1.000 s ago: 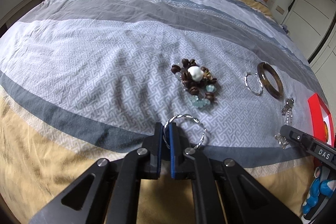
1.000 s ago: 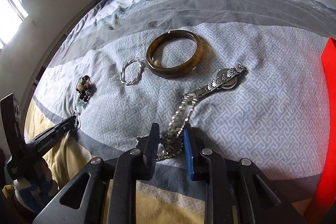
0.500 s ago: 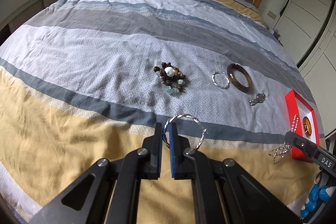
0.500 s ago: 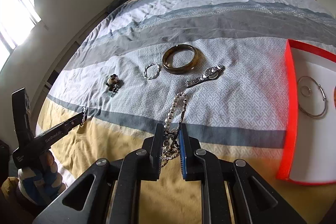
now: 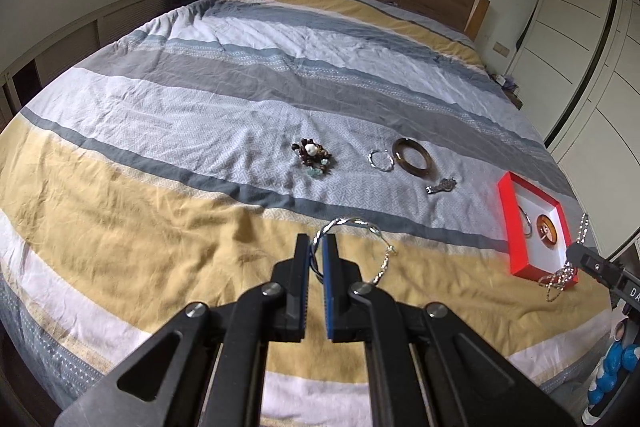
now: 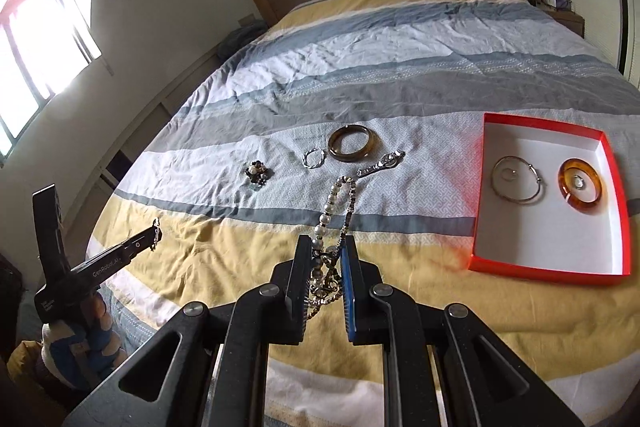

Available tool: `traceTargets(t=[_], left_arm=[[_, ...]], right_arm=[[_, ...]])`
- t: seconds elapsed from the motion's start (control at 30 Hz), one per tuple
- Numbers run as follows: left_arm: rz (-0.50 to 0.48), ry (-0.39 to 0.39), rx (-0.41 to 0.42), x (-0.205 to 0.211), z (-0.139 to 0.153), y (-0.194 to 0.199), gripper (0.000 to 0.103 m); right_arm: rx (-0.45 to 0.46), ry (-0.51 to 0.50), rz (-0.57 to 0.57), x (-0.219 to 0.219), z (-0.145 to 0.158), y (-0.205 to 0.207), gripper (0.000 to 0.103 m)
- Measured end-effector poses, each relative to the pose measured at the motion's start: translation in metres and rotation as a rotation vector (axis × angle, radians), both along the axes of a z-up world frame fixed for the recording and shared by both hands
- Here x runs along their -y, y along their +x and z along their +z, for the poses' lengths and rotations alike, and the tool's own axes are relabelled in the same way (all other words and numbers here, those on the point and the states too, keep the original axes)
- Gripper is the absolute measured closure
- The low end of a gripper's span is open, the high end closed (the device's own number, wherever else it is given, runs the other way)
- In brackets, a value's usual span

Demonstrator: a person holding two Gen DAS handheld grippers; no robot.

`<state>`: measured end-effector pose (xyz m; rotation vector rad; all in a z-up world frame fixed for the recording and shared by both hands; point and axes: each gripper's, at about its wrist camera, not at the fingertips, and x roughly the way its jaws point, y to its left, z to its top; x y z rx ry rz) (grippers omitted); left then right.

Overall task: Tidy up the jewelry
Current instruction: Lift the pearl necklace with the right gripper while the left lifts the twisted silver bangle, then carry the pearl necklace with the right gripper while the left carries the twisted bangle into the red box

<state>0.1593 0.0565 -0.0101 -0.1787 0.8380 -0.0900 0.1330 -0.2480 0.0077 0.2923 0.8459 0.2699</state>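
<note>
Left wrist view is showing the left gripper point(image 5: 316, 247) clenching a twisted silver bangle point(image 5: 352, 243) above the striped bedspread point(image 5: 160, 155). Right wrist view is showing the right gripper point(image 6: 326, 259) pinching a pearl-and-chain bracelet point(image 6: 336, 207) — its loop is sticking up past the fingers. A red box point(image 6: 478, 195) is lying to the right, holding a thin bangle point(image 6: 516, 185) and an amber ring point(image 6: 580, 185); a beaded cluster point(image 6: 258, 173), a brown bangle point(image 6: 351, 146) and a watch point(image 6: 382, 165) are lying on the cover beyond.
</note>
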Motion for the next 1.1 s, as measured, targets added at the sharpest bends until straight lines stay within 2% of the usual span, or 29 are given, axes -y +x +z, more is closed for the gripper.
traceTargets(t=[0.3,0.57,0.8,1.1], left_arm=[[-0.005,0.01,0.053,0.006,0.03,-0.043,0.098],[-0.032,0.014,0.096,0.029,0.054,-0.067,0.098],[-0.071,0.017,0.11,0.06,0.065,-0.075,0.098],[-0.142,0.026,0.075,0.104,0.056,-0.064,0.098]], right_arm=[[0.083,0.015,-0.033,0.017,0.033,-0.054,0.089],[0.146,0.038,-0.068,0.041,0.054,-0.088,0.089],[0.158,0.058,-0.104,0.07,0.053,-0.104,0.089],[0.14,0.073,-0.176,0.119,0.041,-0.106,0.089]])
